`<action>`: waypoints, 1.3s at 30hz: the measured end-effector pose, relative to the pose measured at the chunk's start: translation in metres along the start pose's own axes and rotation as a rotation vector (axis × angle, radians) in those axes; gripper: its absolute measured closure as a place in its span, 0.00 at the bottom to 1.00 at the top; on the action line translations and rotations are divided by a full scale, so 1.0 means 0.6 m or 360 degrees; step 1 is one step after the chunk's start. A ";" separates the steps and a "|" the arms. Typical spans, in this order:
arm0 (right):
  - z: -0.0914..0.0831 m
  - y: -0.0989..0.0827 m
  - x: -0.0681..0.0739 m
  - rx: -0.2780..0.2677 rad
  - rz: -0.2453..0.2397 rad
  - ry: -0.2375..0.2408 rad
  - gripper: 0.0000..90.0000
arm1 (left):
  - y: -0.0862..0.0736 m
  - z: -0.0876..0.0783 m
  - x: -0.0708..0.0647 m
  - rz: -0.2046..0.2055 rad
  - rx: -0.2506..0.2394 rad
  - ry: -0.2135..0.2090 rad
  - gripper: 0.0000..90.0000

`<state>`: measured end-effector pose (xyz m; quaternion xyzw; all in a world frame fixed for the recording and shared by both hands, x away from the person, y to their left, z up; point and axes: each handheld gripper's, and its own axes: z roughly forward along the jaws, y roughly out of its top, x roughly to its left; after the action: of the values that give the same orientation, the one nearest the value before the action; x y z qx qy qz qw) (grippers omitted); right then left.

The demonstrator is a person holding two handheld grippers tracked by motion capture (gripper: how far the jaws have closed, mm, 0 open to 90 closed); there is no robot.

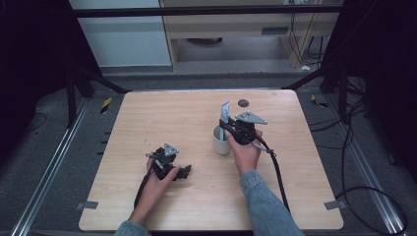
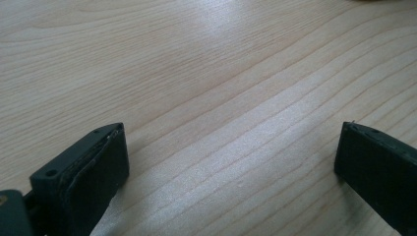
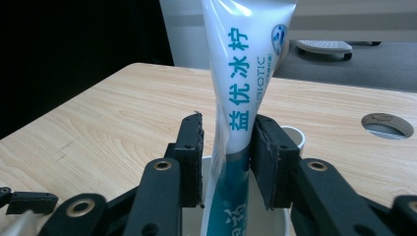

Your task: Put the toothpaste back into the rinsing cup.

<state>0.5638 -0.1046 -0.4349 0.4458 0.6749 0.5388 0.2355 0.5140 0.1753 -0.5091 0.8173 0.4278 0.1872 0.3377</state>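
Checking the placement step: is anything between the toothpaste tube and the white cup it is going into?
Nothing visible. The toothpaste tube already stands with its lower end inside the white cup. The right tongs bracket it, a gap showing at the left pad, so they appear to have let go. The left tongs rest open on the table.

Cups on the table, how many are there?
1: a white cup near the table's middle, at the right gripper, with a toothpaste tube standing in it. No others visible.

Wooden table (image 1: 147, 113), grey carpet floor (image 1: 44, 142), black frame (image 1: 196, 11).
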 end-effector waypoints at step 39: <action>-0.036 0.026 0.000 0.0237 -0.0309 -0.0168 0.41 | 0.000 0.000 0.000 0.0002 -0.0001 -0.0002 0.00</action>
<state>0.5520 -0.1152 -0.4140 0.4224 0.7397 0.4376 0.2880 0.5143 0.1753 -0.5091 0.8176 0.4269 0.1869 0.3380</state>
